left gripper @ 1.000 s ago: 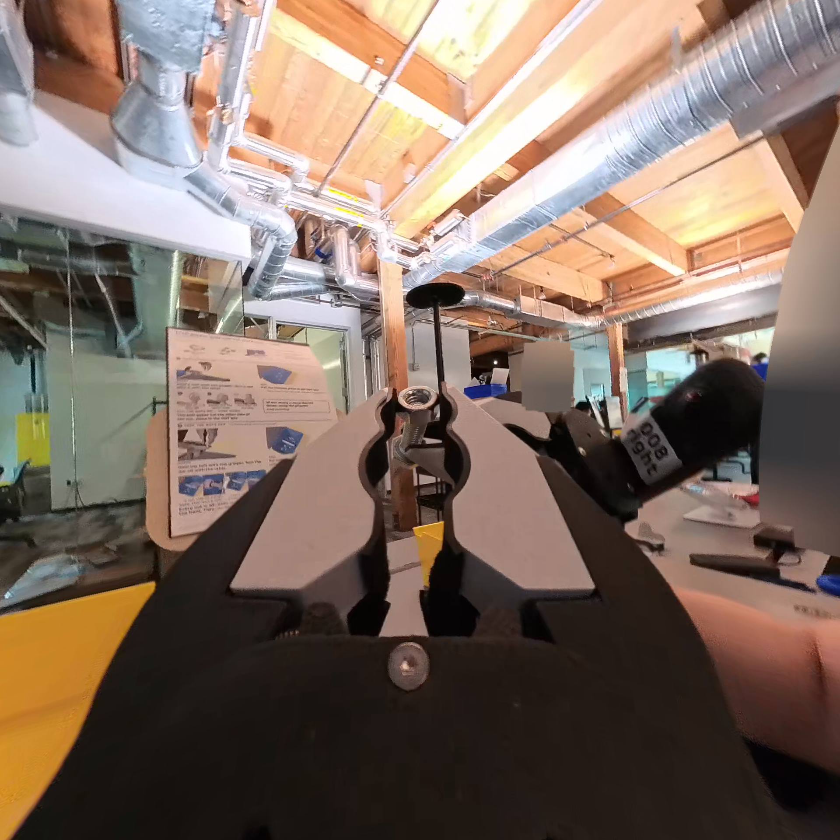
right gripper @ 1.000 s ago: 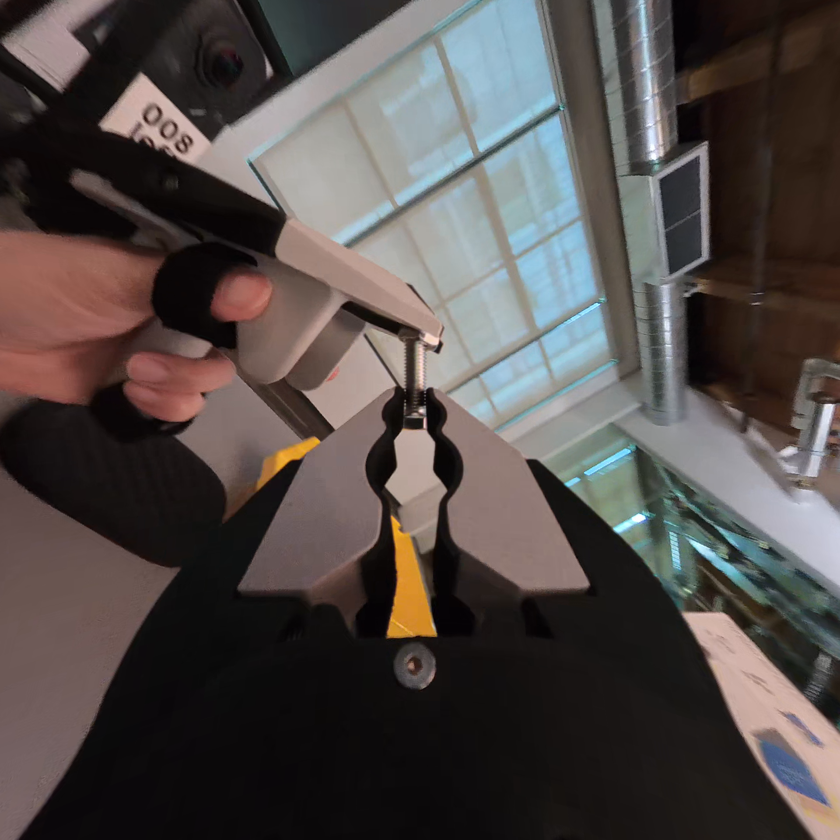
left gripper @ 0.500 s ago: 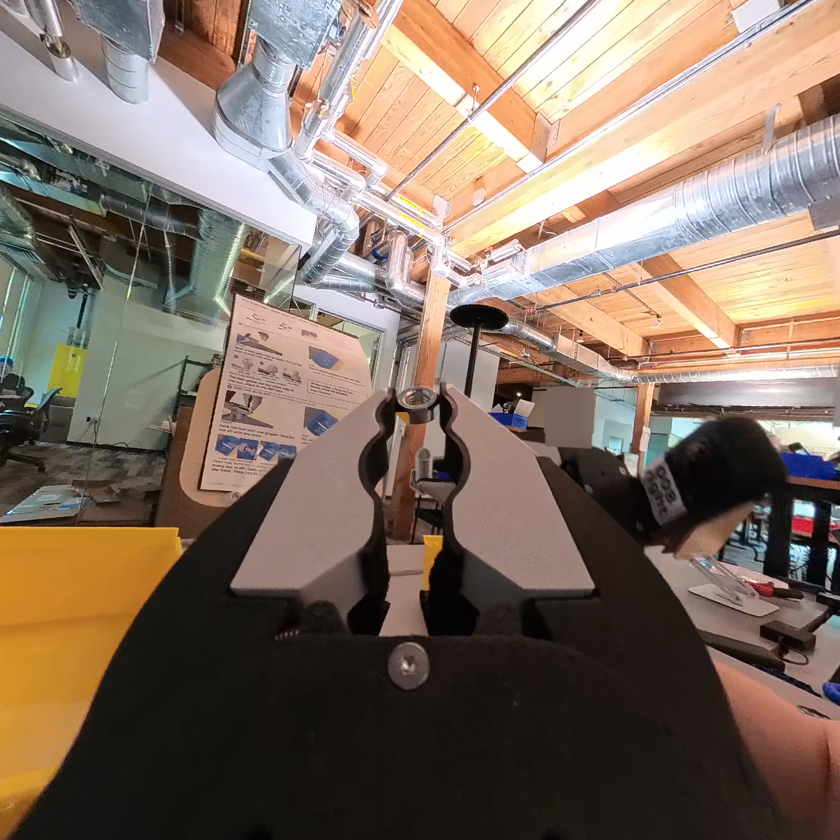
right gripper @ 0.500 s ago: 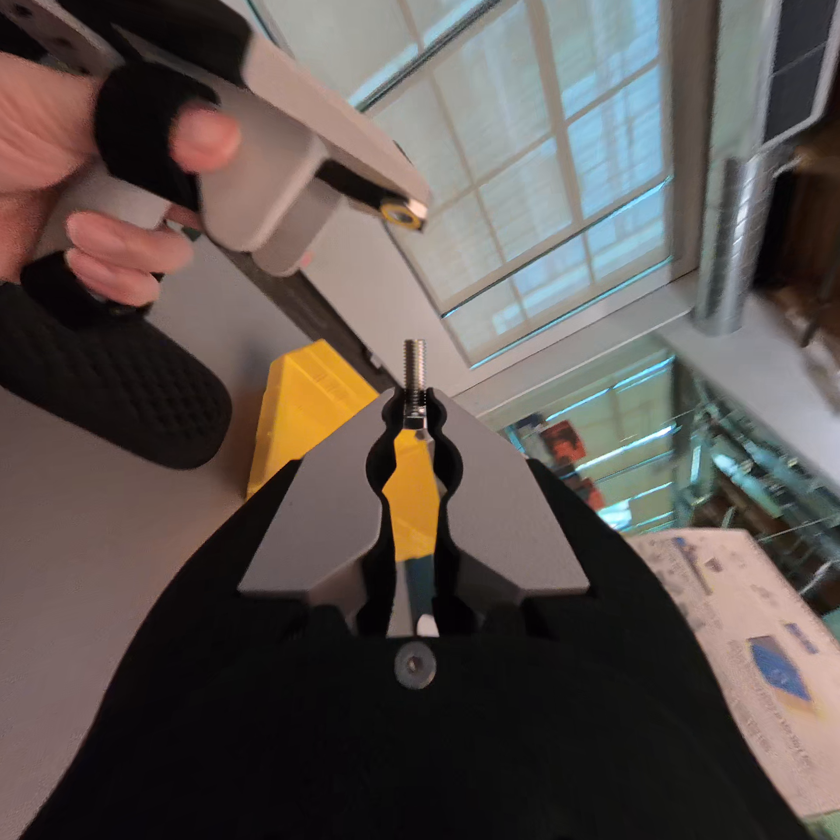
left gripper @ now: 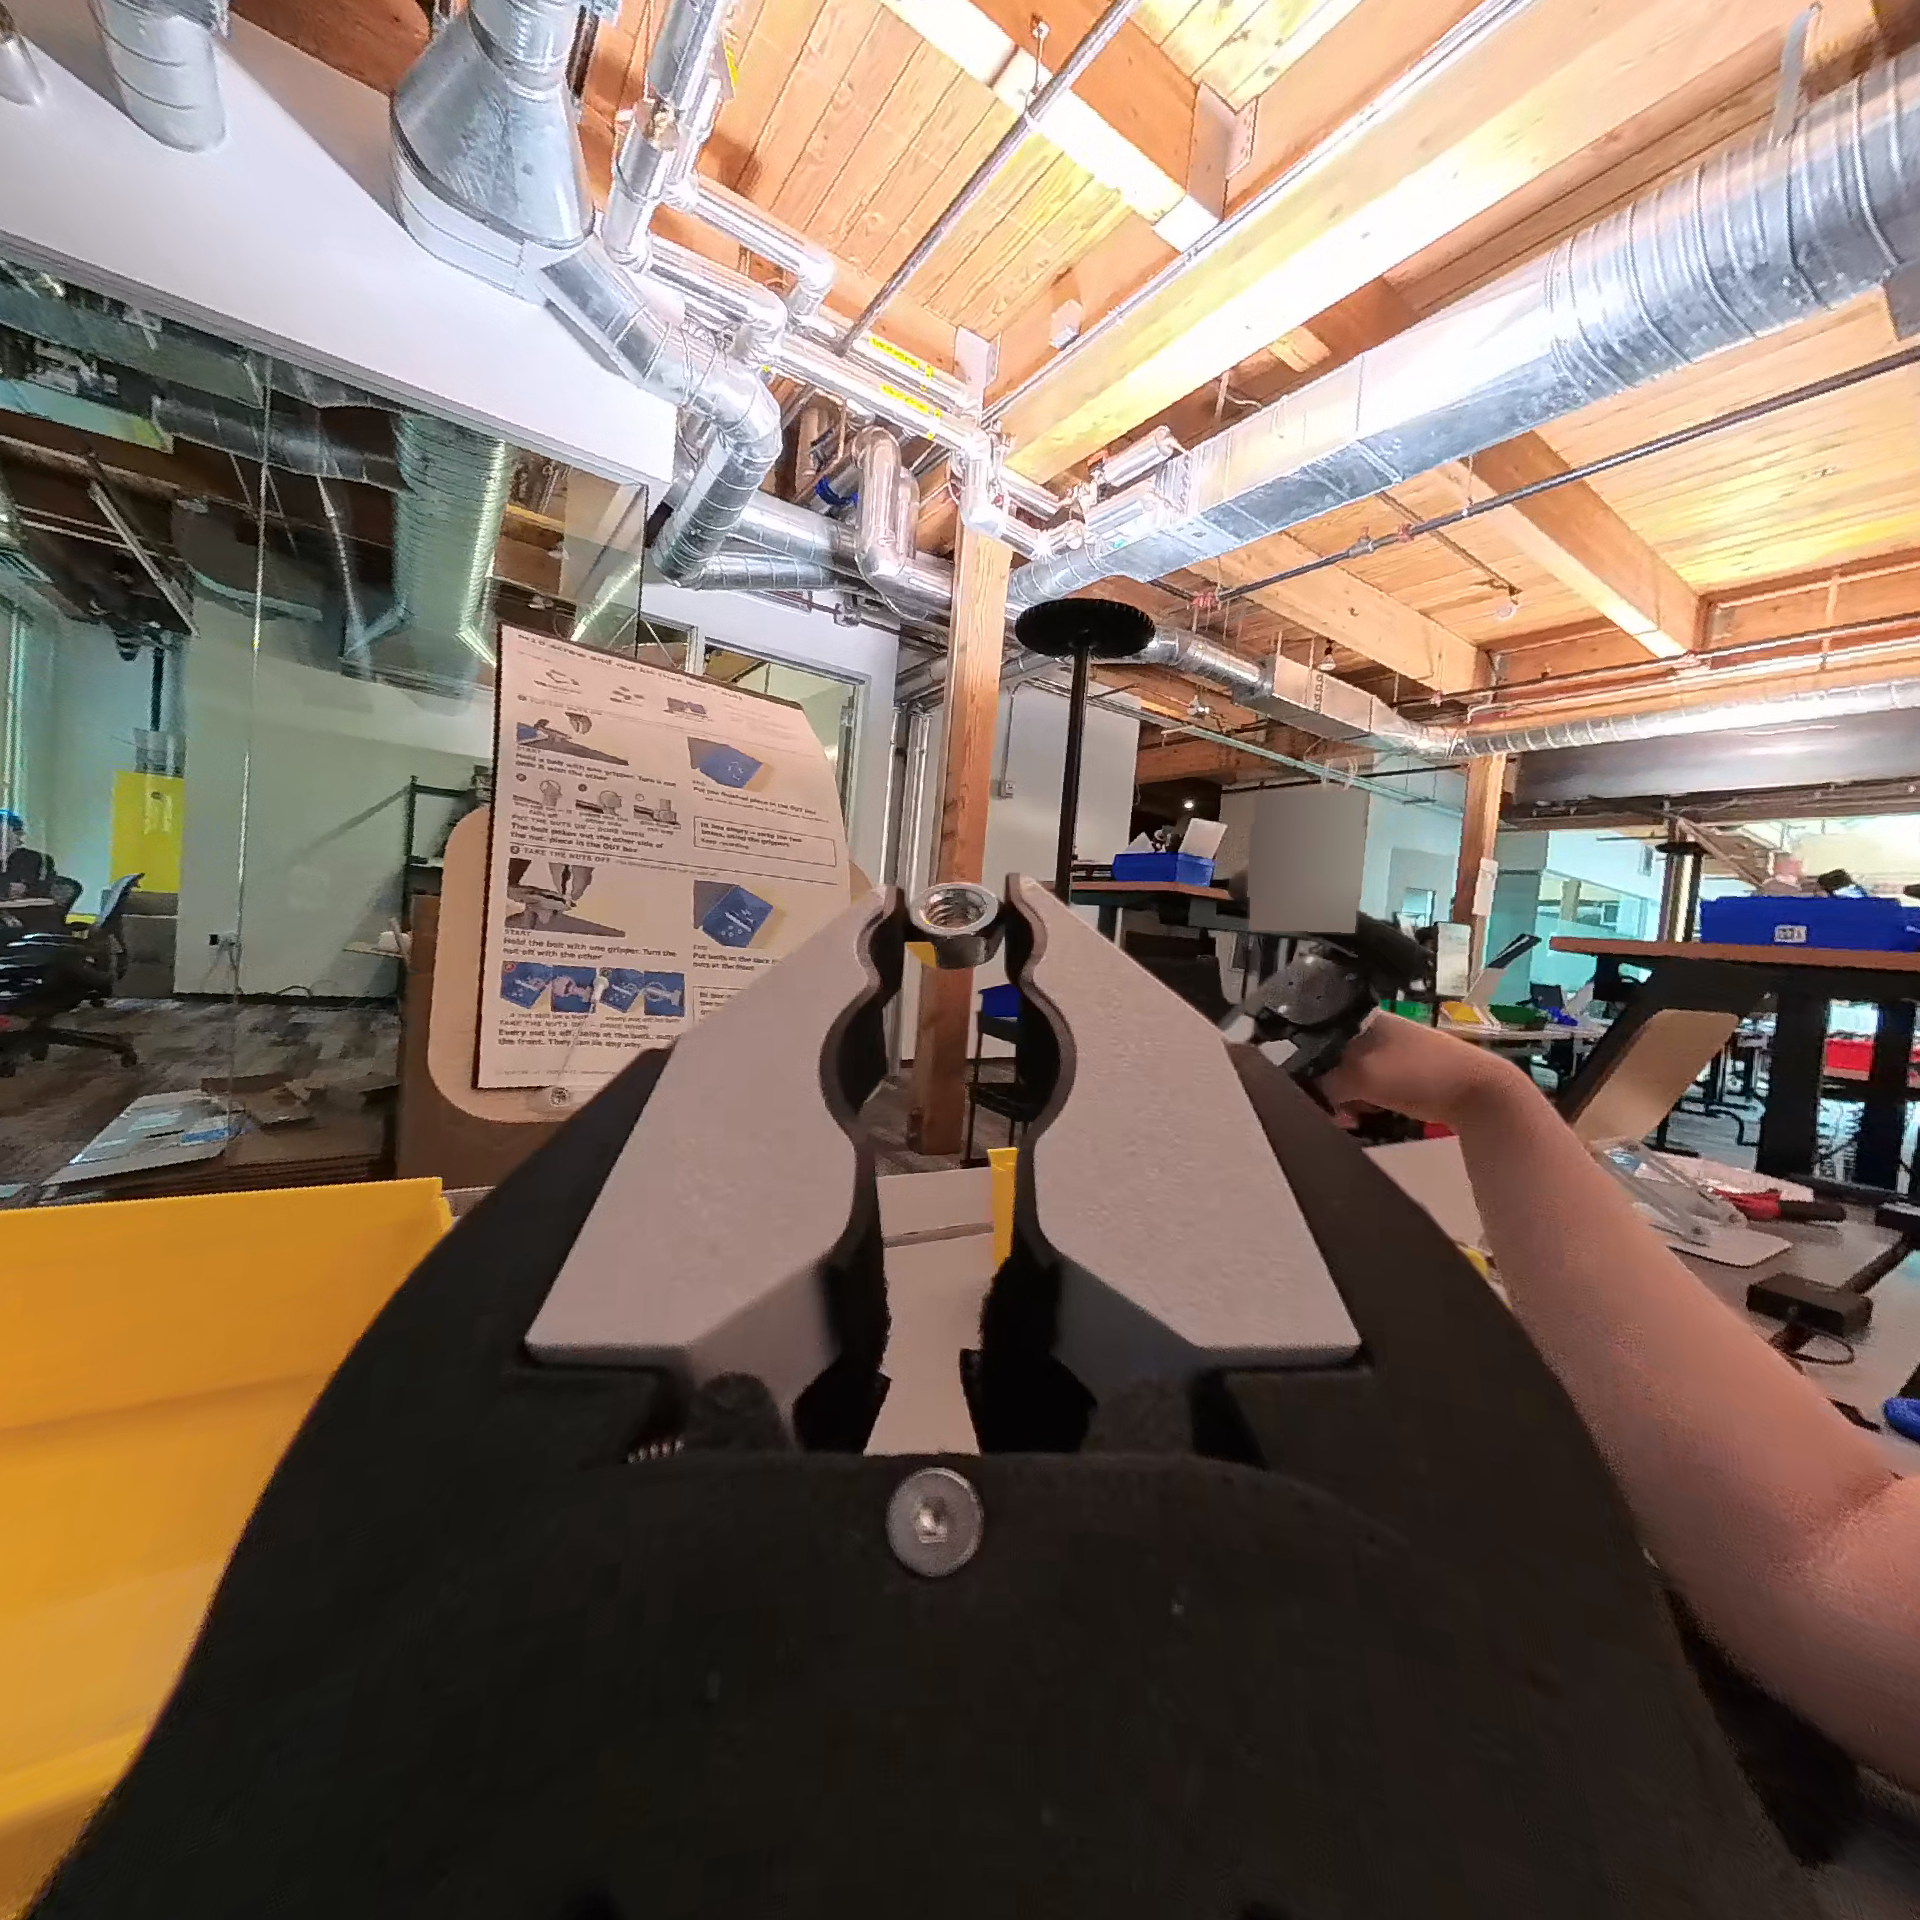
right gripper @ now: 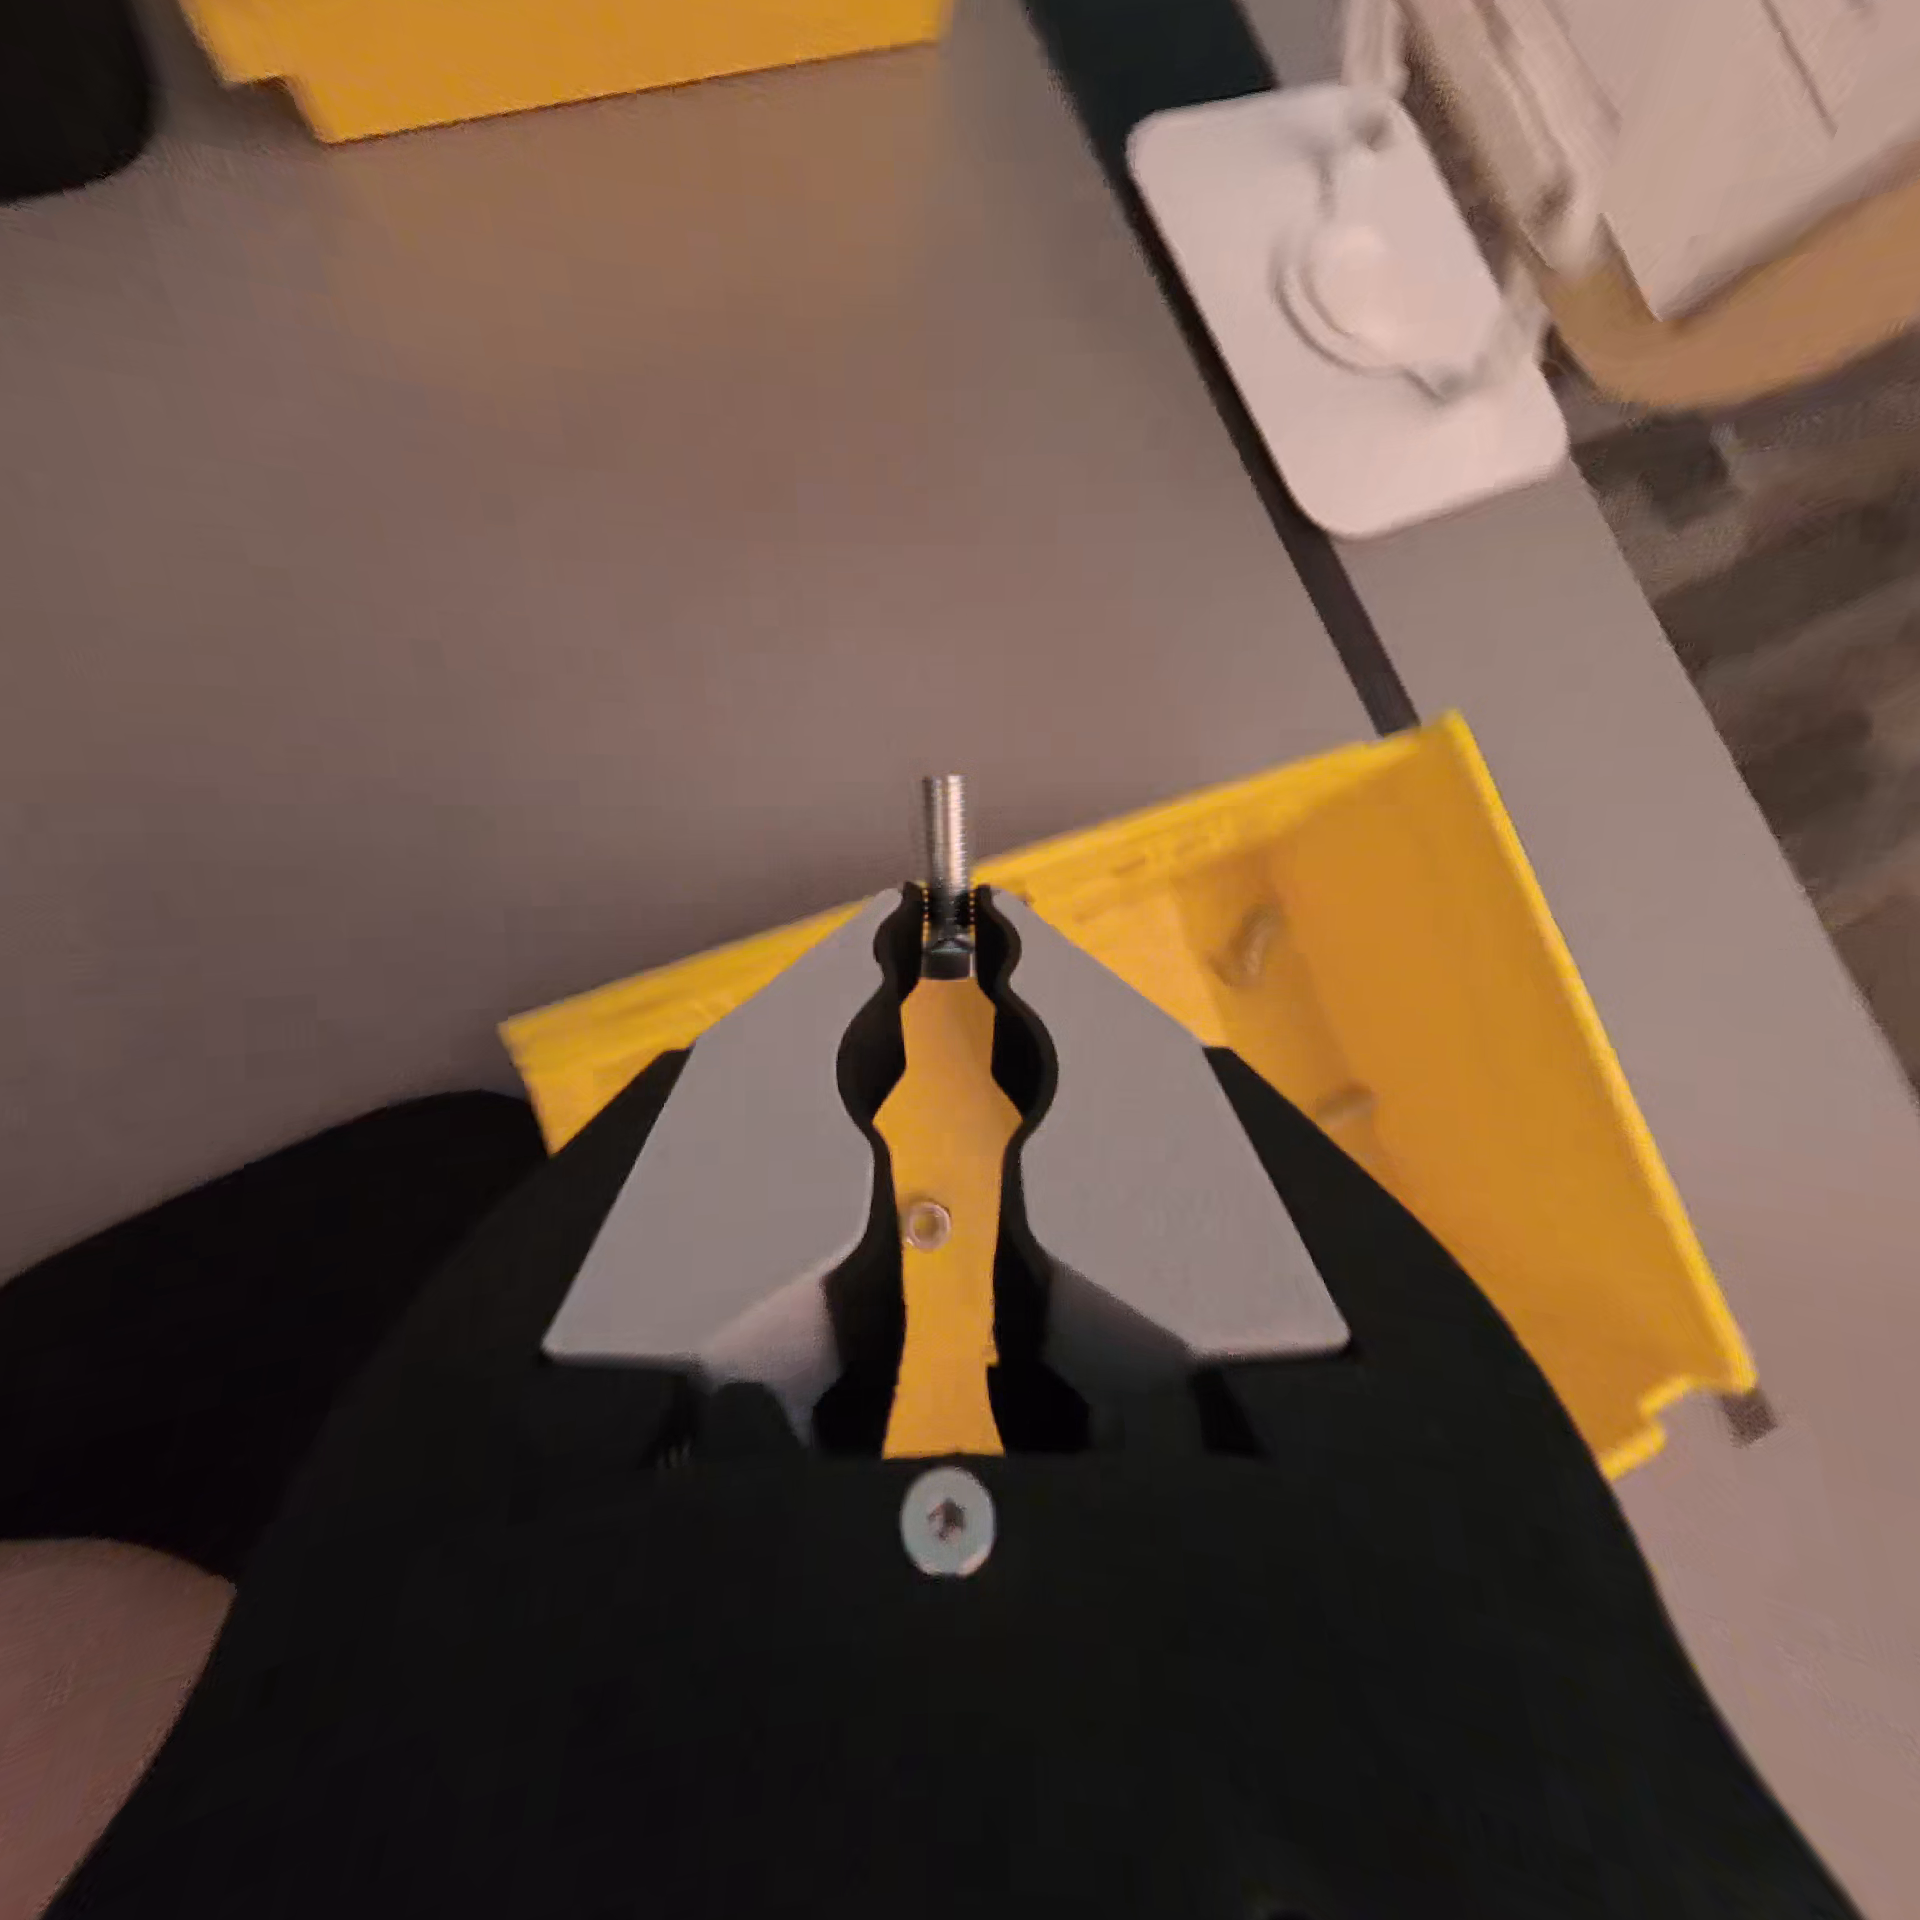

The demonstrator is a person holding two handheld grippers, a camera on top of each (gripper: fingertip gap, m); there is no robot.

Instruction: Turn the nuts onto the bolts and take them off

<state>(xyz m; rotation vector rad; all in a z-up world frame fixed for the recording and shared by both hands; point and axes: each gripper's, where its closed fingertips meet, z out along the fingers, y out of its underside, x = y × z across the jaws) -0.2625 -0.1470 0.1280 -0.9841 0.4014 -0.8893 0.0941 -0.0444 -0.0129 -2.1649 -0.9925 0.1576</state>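
Left gripper [left gripper: 954, 928]: jaws closed on a silver steel hex nut [left gripper: 952, 922], pinched right at the tips, threaded bore facing the camera. I've got it raised and pointing out across the room, clear of the bench.

Right gripper [right gripper: 945, 904]: jaws clamped on a silver threaded bolt [right gripper: 947, 854]. Head sits inside the tip notch, shank sticks straight out past the tips. No nut on the shank that I can see. Nut and bolt are well apart, one in each gripper.

Right wrist view looks down at the grey bench [right gripper: 582, 520]. An open yellow plastic bin [right gripper: 1455, 1039] lies directly under the right gripper; small metal parts sit in it, one ring-shaped piece visible between the jaws, the others too blurred to identify. Another yellow bin [right gripper: 561, 52] sits at the far edge. White plastic stand base [right gripper: 1340, 312] near the bench edge, blurred.

Left wrist view: the right gripper shows off to the right, held by a bare forearm [left gripper: 1558, 1247]. Printed instruction sheet [left gripper: 644, 862] stands on a cardboard backing behind the bench.
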